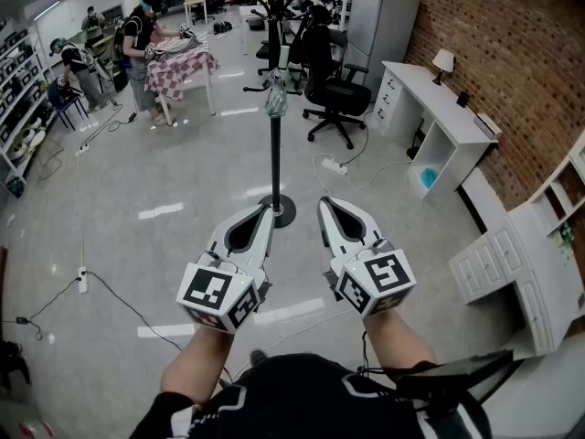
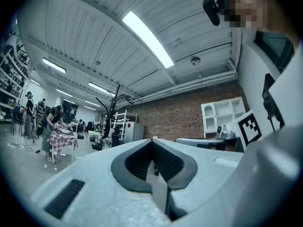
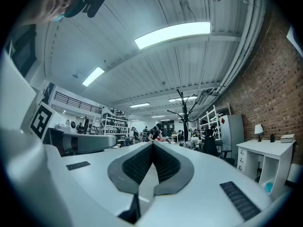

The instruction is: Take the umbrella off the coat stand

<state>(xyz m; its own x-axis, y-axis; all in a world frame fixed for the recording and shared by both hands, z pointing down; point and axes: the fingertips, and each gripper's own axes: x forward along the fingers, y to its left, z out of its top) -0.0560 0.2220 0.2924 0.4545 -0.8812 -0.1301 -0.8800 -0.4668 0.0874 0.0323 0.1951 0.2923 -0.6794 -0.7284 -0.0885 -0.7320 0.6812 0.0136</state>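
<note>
A black coat stand (image 1: 276, 144) rises from a round base on the floor ahead of me. A folded grey umbrella (image 1: 275, 97) hangs high on its pole. My left gripper (image 1: 264, 211) and right gripper (image 1: 326, 205) are held side by side below it, short of the base, both shut with nothing in them. The left gripper view shows its closed jaws (image 2: 152, 140) and the coat stand (image 2: 112, 116) far off to the left. From the right gripper (image 3: 153, 144) the coat stand (image 3: 185, 116) shows to the right of the closed tips. In both gripper views the umbrella is too small to make out.
A black office chair (image 1: 334, 88) stands behind the stand. A white desk (image 1: 430, 108) and a drawer unit (image 1: 498, 263) line the brick wall on the right. A power strip (image 1: 334, 165) and cables lie on the floor. People work at a cloth-covered table (image 1: 178, 67) at the back left.
</note>
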